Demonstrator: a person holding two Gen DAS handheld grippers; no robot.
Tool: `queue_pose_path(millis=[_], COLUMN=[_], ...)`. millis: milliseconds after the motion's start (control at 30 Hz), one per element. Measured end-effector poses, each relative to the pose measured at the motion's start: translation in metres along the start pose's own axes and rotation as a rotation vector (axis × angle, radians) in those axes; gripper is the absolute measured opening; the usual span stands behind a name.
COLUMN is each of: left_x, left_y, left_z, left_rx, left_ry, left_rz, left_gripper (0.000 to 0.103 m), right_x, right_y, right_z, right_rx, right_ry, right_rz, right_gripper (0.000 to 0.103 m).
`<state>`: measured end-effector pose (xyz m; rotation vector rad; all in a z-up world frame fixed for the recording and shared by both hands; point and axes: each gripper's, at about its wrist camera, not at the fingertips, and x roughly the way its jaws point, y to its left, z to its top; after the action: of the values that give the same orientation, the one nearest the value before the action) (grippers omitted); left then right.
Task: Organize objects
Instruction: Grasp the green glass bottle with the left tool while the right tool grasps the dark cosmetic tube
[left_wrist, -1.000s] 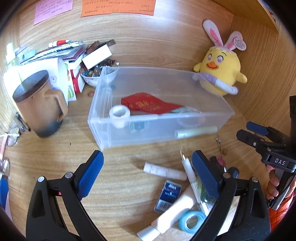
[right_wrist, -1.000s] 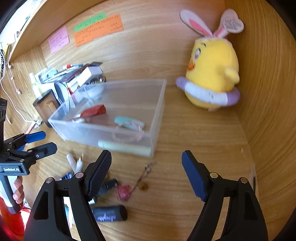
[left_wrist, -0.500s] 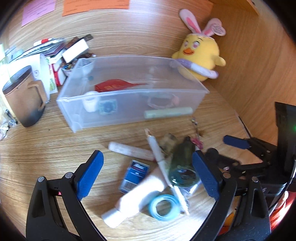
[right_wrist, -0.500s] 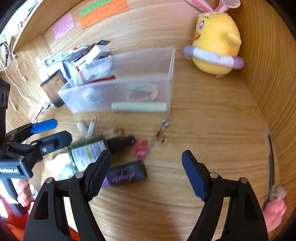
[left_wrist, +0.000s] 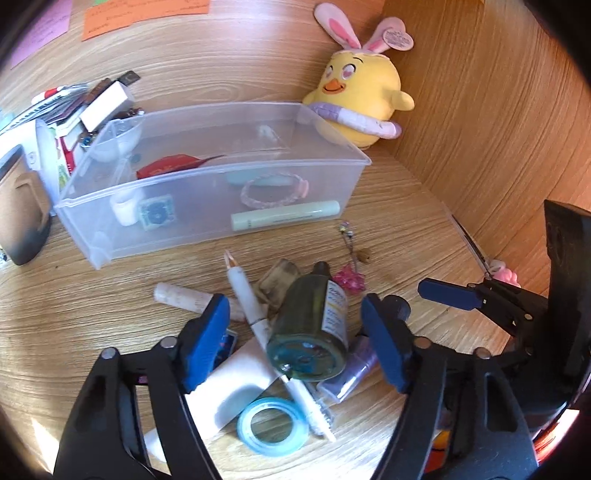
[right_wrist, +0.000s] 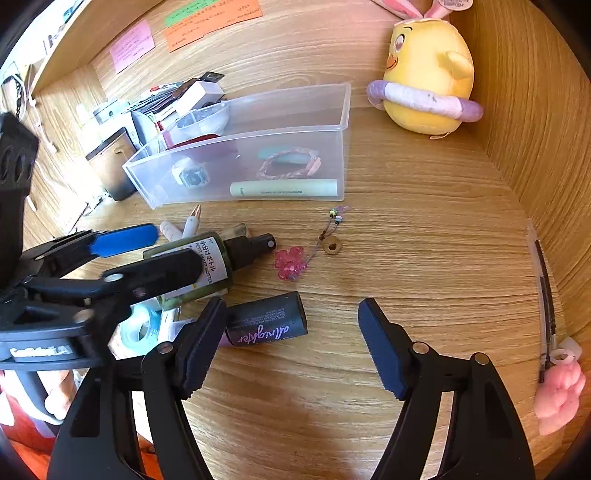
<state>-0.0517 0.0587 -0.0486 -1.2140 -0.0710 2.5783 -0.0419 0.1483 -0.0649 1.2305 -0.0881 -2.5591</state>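
**Green bottle between closing left tongs**

The green bottle (left_wrist: 308, 332) lies just before the clear bin (left_wrist: 207, 206), hiding part of the white pen (left_wrist: 245, 299). Left tongs (left_wrist: 295, 347) have been closing around it, pads apart. Right tongs (right_wrist: 291, 343), closing, hold nothing; bare table (right_wrist: 424, 258) lies rightward.

Each black plastic claw (left_wrist: 295, 347) (right_wrist: 291, 343) is fitted with blue ribbed pads (right_wrist: 380, 350) and silver rivets; orange-red clothing is worn.

The dark tube (right_wrist: 266, 320) reads "allnighter"; the green bottle (right_wrist: 207, 264) "PETIT PUMP BOTTLE".
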Motion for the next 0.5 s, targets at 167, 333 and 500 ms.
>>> queue_pose_path(millis=[167, 333, 500], left_x=[0.0042, 0.0021, -0.0008], left_y=[-0.0042, -0.0025, -0.0023], left_z=[-0.0021, -0.0022, -0.0028], left_rx=[0.02, 0.013, 0.009], left_ry=[0.004, -0.004, -0.012], left_rz=[0.005, -0.01, -0.01], left_gripper=[0.055, 0.044, 0.041], right_x=[-0.0026, -0.0041, -0.0056], right_y=[0.0012, 0.0023, 0.0014], right_z=[-0.0022, -0.0034, -0.002], right_rx=[-0.013, -0.018, -0.023], right_ry=[-0.006, -0.008, -0.021], right_rz=[0.03, 0.083, 0.044], right_gripper=[0.056, 0.039, 0.039])
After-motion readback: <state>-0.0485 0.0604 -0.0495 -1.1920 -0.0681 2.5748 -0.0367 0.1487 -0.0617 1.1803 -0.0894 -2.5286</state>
